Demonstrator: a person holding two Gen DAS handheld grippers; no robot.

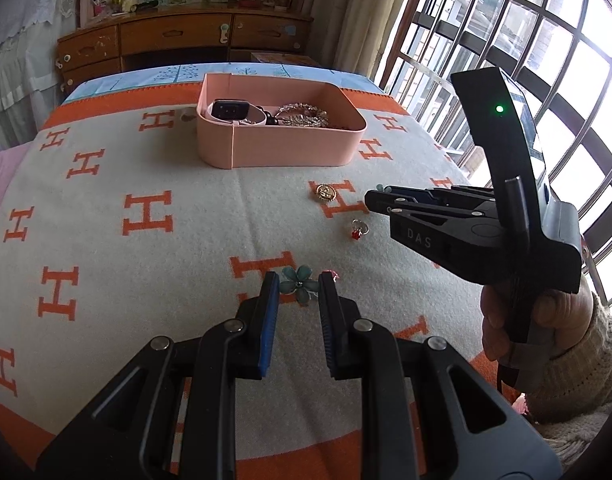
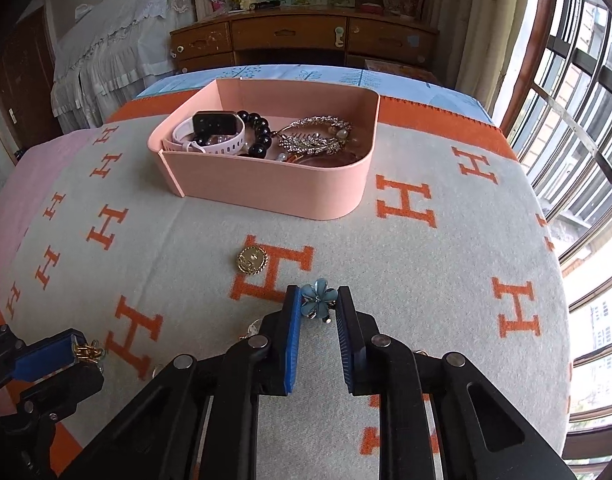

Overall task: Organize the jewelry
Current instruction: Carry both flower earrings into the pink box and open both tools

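In the left wrist view my left gripper (image 1: 299, 280) is shut on a teal flower brooch (image 1: 299, 286) just above the blanket. The right wrist view shows that left gripper (image 2: 75, 350) at the lower left, with the brooch's gold clip (image 2: 87, 352) sticking out of its tips. My right gripper (image 2: 318, 296) is shut on a blue flower piece (image 2: 318, 300). In the left wrist view the right gripper (image 1: 376, 198) is held by a hand at the right. A gold round brooch (image 2: 250, 260) and a red-stone charm (image 1: 358, 230) lie loose on the blanket.
A pink open box (image 2: 265, 188) stands further back on the H-patterned blanket (image 2: 446, 280). It holds a white-strapped watch (image 2: 209, 128), black beads and a rhinestone leaf brooch (image 2: 318, 138). A barred window (image 1: 506, 40) is at the right, a wooden dresser (image 2: 297, 40) behind.
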